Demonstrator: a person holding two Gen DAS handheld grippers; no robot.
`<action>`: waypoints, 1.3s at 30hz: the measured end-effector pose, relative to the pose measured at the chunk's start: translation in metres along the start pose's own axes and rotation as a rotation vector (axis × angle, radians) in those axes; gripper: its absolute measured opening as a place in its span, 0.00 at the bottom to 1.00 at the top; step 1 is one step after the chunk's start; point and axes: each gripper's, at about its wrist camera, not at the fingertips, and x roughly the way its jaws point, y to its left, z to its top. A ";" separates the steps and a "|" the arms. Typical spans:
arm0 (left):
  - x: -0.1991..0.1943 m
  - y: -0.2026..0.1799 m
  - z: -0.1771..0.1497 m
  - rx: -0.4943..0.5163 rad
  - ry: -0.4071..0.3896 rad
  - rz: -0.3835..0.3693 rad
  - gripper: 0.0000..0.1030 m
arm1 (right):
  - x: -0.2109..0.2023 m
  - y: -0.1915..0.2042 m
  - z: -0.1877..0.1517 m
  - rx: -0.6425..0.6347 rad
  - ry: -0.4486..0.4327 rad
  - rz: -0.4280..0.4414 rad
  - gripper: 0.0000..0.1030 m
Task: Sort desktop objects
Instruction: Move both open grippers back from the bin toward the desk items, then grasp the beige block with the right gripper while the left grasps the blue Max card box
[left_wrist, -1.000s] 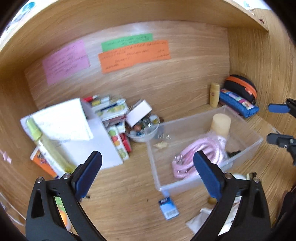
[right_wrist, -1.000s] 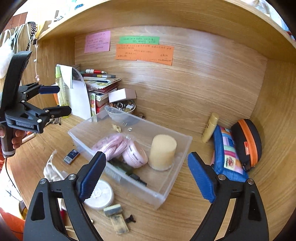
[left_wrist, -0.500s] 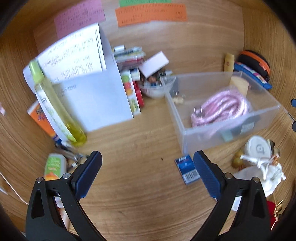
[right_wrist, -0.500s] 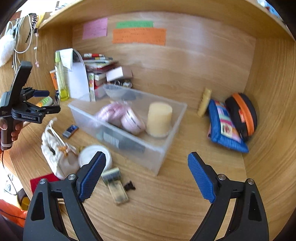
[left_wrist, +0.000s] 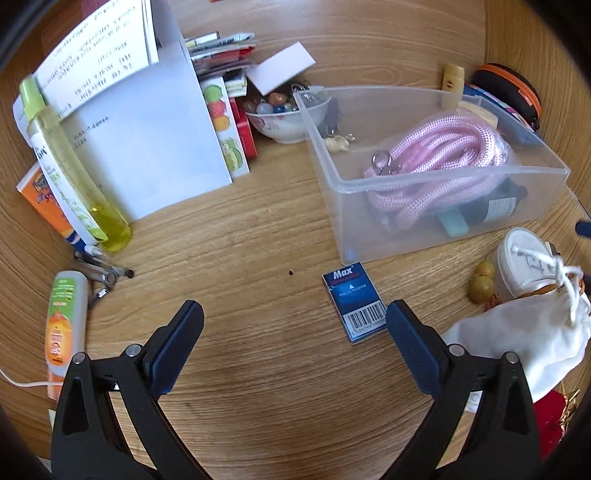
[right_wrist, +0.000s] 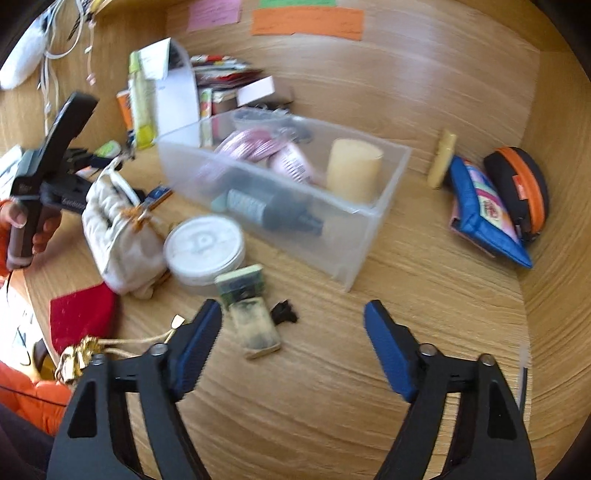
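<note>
At lower centre of each view, the left gripper (left_wrist: 293, 319) hangs with jaws wide over bare table (left_wrist: 258, 229); the right gripper (right_wrist: 293, 319) jaws are closing on nothing beside the small bottle (right_wrist: 255, 326).

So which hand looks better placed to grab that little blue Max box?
Probably the left. Its open claw hangs just in front of the blue box, while the right claw, jaws closing on nothing, is nearer the small bottle.

Two wrist fisheyes look steeply down at the tabletop (left_wrist: 258, 229) from close range; both views share the clear bin (left_wrist: 436, 177) (right_wrist: 280, 173), seen from opposite sides.
</note>
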 end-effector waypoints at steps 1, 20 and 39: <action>0.002 0.001 0.001 -0.006 0.003 -0.008 0.97 | 0.001 0.002 -0.001 -0.003 0.008 0.019 0.63; 0.016 0.010 0.005 -0.062 0.038 -0.040 0.97 | 0.027 0.013 0.001 -0.034 0.102 0.123 0.32; 0.015 -0.007 0.002 -0.004 0.064 -0.136 0.97 | 0.025 0.012 -0.005 -0.041 0.085 0.137 0.21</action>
